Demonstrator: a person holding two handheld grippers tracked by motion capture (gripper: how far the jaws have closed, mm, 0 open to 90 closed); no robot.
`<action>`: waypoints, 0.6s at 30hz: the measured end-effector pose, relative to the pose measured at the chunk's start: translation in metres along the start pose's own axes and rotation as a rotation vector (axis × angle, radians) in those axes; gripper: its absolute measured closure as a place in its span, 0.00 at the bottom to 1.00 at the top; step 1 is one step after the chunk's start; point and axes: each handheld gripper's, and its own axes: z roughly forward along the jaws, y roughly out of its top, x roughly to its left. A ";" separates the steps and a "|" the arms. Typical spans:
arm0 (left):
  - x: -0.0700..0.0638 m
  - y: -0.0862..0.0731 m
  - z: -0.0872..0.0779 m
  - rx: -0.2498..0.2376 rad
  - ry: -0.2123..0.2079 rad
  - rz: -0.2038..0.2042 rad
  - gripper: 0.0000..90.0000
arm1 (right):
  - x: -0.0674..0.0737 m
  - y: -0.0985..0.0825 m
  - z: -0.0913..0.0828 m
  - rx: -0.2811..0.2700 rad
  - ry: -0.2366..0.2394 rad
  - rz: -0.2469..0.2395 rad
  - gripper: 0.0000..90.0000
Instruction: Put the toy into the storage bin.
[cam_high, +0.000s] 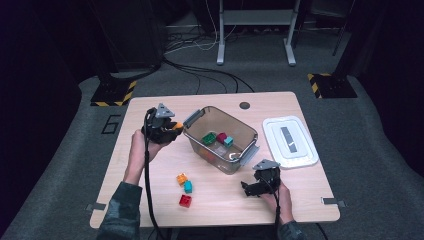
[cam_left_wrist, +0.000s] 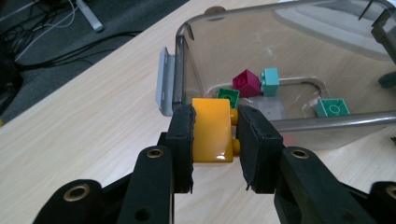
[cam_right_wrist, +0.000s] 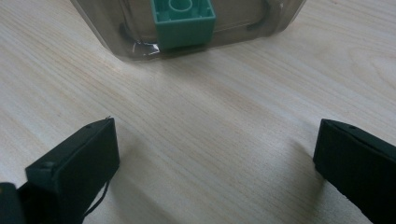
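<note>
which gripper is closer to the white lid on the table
Right. The right gripper sits just in front of the white lid; the left gripper is across the clear bin from it.

Black pads cover both flanks of the yellow brick (cam_left_wrist: 213, 129), the bin (cam_right_wrist: 140, 28) and its green brick (cam_right_wrist: 183, 21) run off the right gripper view's top edge, and the lid's (cam_high: 290, 141) label is unreadable.
</note>
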 end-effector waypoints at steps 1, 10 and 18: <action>0.000 0.002 0.000 -0.002 0.000 -0.002 0.75 | 0.000 0.000 0.000 0.000 0.001 -0.003 0.00; -0.001 0.018 0.007 -0.001 -0.008 0.016 0.75 | 0.000 0.000 0.000 0.000 0.000 0.000 0.00; -0.002 0.027 0.017 -0.001 -0.020 0.019 0.75 | 0.000 0.000 0.000 0.000 0.000 0.000 0.00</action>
